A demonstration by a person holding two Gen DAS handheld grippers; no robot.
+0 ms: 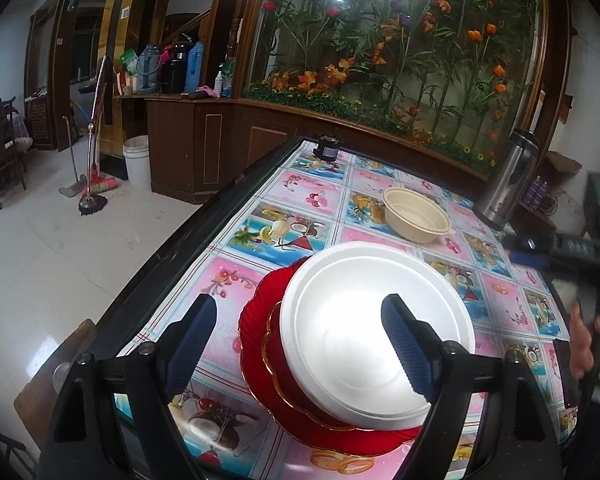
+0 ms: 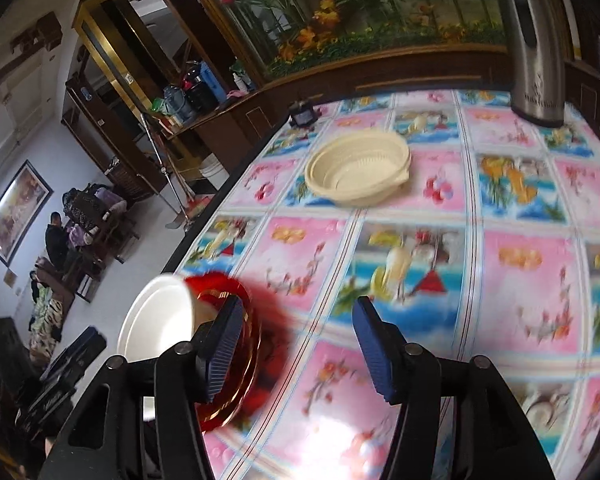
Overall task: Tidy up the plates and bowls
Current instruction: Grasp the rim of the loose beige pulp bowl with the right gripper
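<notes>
A white plate [image 1: 376,332] lies on top of a gold-rimmed red plate [image 1: 274,344], which rests on a larger red plate [image 1: 256,364] near the table's front left. My left gripper [image 1: 300,344] hovers over this stack, open, its blue pads apart and touching nothing. A cream plastic bowl [image 1: 416,214] stands alone farther back. In the right wrist view the stack [image 2: 188,324] sits at lower left, blurred, beside my left fingertip. My right gripper [image 2: 300,344] is open over bare tablecloth, with the cream bowl [image 2: 358,172] ahead of it.
A steel thermos [image 1: 508,182] stands at the table's back right, and a small dark object [image 1: 326,148] at the far edge. The patterned tablecloth [image 2: 520,280] covers the table. A hand [image 1: 588,340] with the other gripper is at the right edge. The table's left edge drops to floor.
</notes>
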